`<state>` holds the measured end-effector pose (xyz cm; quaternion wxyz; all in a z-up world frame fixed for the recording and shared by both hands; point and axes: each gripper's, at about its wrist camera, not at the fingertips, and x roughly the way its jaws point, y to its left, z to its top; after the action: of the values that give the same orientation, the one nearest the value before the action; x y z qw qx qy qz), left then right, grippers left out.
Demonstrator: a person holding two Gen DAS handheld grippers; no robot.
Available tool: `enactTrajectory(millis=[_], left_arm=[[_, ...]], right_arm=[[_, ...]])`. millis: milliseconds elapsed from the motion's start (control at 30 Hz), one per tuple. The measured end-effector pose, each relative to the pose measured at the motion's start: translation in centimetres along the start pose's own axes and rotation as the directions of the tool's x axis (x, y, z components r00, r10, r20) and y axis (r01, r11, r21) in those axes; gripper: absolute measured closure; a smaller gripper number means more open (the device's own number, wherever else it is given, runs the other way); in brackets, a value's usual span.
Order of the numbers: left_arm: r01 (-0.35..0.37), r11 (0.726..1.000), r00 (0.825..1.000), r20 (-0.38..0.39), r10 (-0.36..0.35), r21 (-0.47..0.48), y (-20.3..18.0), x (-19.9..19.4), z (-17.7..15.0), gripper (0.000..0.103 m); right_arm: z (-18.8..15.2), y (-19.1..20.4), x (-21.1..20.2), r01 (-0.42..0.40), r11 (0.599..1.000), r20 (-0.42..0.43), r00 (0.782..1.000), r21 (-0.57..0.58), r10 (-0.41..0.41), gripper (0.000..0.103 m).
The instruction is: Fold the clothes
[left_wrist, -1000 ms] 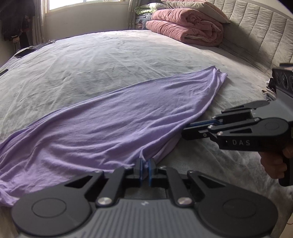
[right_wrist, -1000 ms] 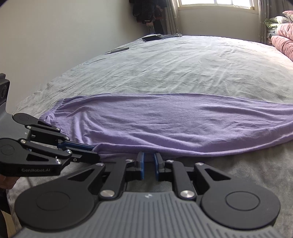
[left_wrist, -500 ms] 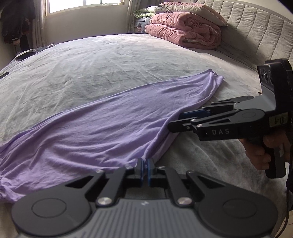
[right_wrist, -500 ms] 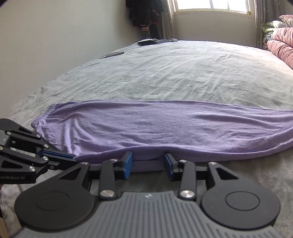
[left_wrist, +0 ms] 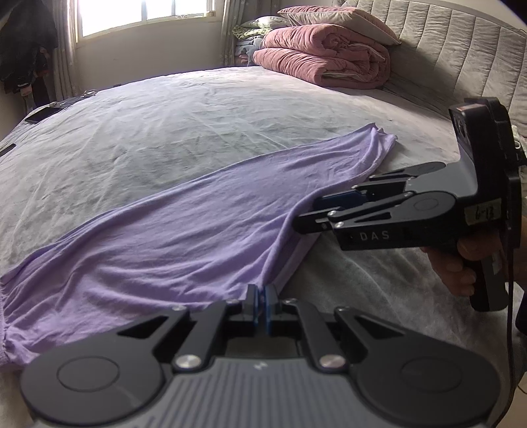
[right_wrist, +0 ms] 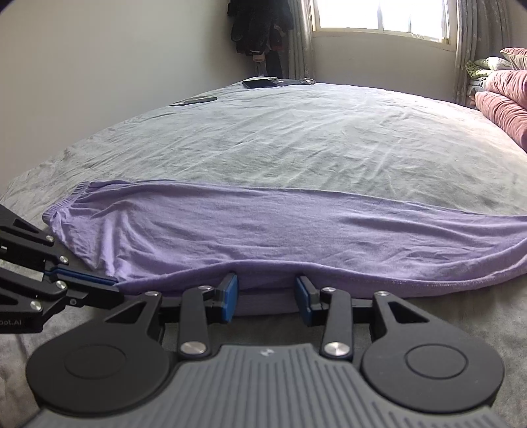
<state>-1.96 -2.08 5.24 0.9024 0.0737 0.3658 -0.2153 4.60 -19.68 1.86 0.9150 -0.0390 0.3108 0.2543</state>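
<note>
Purple garment [left_wrist: 197,237] lies stretched in a long band across the grey bed [left_wrist: 197,125], folded lengthwise, its near edge doubled over and facing both tools. Left gripper [left_wrist: 262,304] is clamped tight, blue pads pressed together on the cloth's near fold, which rises in a small ridge toward the pinch. Over on the right side of the left view, the right gripper [right_wrist: 266,294] comes in from the side, a hand [left_wrist: 457,263] wrapped round its handle. From its own camera, its jaws stand apart, the folded hem lying between the blue pads [right_wrist: 230,296] with neither pressing on it, so nothing is gripped there. The left tool shows at the lower left of that view, its tip against the hem. Up by the quilted headboard [left_wrist: 461,59] sits a rolled pink duvet [left_wrist: 322,62] with a pillow [left_wrist: 332,19] on top. Two dark flat objects, too small to identify, rest on the far edge of the bed, under the window [right_wrist: 378,16].
</note>
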Motion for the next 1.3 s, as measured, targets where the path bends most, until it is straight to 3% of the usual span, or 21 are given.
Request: enactTrajectory(millis=[233,433,733,1067,1300], left_arm=[[-0.008,1.000,1.000,0.014,0.007,0.027,-0.1,-0.2,-0.1,0.100],[-0.007,0.999,1.000,0.018,0.006,0.040,-0.2,-0.6,-0.3,0.100],[-0.011,0.999,1.000,0.021,0.010,0.053,-0.4,-0.7,-0.4,0.100],[-0.013,0.997,1.000,0.019,0.012,0.079,-0.7,-0.7,-0.4,0.100],[-0.016,0.995,1.000,0.015,0.015,0.100,-1.0,-0.5,-0.6,0.100]], right_arm=[[-0.2,0.4,0.8,0.028,0.994,-0.045,0.998,-0.102,-0.032,0.060],[-0.4,0.5,-0.6,-0.003,0.978,-0.121,0.992,-0.210,-0.023,0.060],[0.9,0.0,0.8,0.009,0.987,-0.074,0.997,-0.163,-0.021,0.060],[-0.1,-0.6,0.1,-0.004,0.976,-0.133,0.991,-0.216,-0.026,0.058],[0.2,0.5,0.1,-0.060,0.982,-0.091,0.995,-0.178,0.044,0.058]])
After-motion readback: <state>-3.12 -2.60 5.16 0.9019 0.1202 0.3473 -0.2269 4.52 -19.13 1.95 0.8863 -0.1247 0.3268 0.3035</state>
